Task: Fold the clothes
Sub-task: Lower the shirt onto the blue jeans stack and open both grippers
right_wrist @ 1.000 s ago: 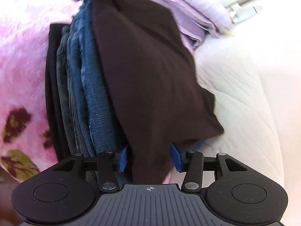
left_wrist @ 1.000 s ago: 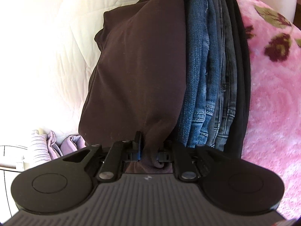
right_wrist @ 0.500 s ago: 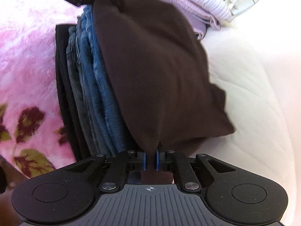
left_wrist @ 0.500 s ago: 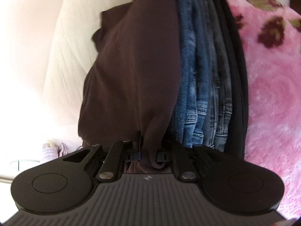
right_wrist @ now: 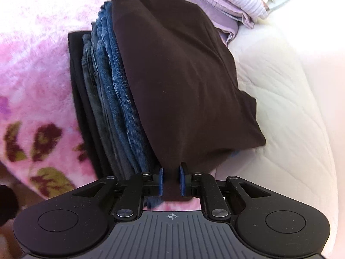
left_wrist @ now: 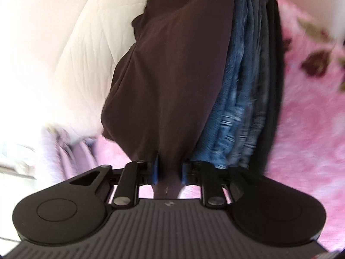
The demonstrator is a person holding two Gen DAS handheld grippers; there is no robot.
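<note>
Both the left gripper [left_wrist: 169, 170] and right gripper [right_wrist: 171, 182] have fingers clamped on the dark brown garment [right_wrist: 172, 75], jeans stack [right_wrist: 112, 99] at nine o'clock.

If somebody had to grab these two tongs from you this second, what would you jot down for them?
Left tongs: pads parted a little, with an edge of the dark brown garment between them; grip looks loose.
Right tongs: the same at the opposite edge of that garment.
The brown garment, folded, lies on top of the stack of folded jeans, on the pink floral blanket. Lilac clothes lie beyond, beside the white quilt.
Done: brown piece folded and stacked.
Left: let go, then probably fold the lilac pieces.
</note>
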